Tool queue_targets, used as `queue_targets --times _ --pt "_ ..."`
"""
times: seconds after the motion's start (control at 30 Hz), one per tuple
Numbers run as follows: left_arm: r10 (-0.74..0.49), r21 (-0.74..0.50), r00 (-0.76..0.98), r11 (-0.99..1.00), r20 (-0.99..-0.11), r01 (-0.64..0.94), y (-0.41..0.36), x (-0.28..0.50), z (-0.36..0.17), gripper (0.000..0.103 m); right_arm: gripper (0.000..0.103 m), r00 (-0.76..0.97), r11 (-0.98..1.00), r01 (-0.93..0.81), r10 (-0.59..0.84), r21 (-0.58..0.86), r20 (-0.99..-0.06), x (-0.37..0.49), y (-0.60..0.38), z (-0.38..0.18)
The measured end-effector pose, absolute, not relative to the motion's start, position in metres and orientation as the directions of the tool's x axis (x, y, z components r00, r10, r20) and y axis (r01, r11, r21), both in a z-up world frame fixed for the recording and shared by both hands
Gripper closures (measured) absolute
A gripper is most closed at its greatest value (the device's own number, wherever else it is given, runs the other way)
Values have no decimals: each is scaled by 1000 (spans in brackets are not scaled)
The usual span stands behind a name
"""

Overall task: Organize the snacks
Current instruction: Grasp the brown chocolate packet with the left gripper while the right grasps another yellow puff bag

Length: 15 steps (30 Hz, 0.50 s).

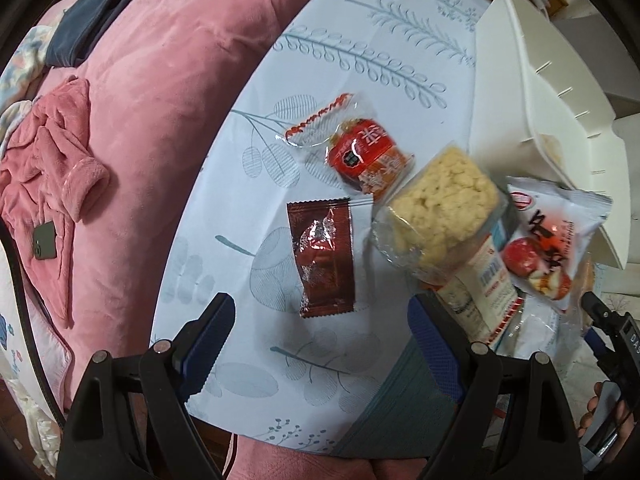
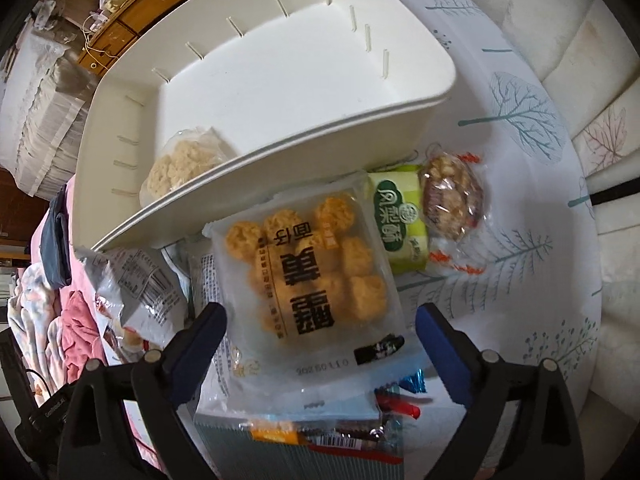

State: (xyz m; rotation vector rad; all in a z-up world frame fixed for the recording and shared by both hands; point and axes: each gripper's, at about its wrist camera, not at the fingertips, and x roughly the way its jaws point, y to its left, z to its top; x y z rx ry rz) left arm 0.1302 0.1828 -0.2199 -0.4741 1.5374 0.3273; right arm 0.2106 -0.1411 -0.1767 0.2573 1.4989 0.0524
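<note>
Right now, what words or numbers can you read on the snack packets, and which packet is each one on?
"凤梨酥" on the green packet.
"20260110", upside down, on the clear packet of golden puffs; its big black characters are hard to make out.
Red packet, white packet with red fruit and nutrition label packet: print too blurred or small.

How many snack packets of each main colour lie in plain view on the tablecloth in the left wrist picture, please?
Red-and-clear plastic packet: 1
Dark brown foil sachet: 1
Clear wrap of pale puffed rice cake: 1
White packets: 2 (red-fruit printed packet, blue-lettered packet)
Total: 5. Any others underneath are too hidden to count.
</note>
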Motion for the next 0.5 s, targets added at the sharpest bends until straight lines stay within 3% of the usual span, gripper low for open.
queue_targets --times 0.5 --pt "-121 -73 -66 866 -990 -494 192 155 -263 17 7 18 990 110 83 85 -996 223 -118 -200"
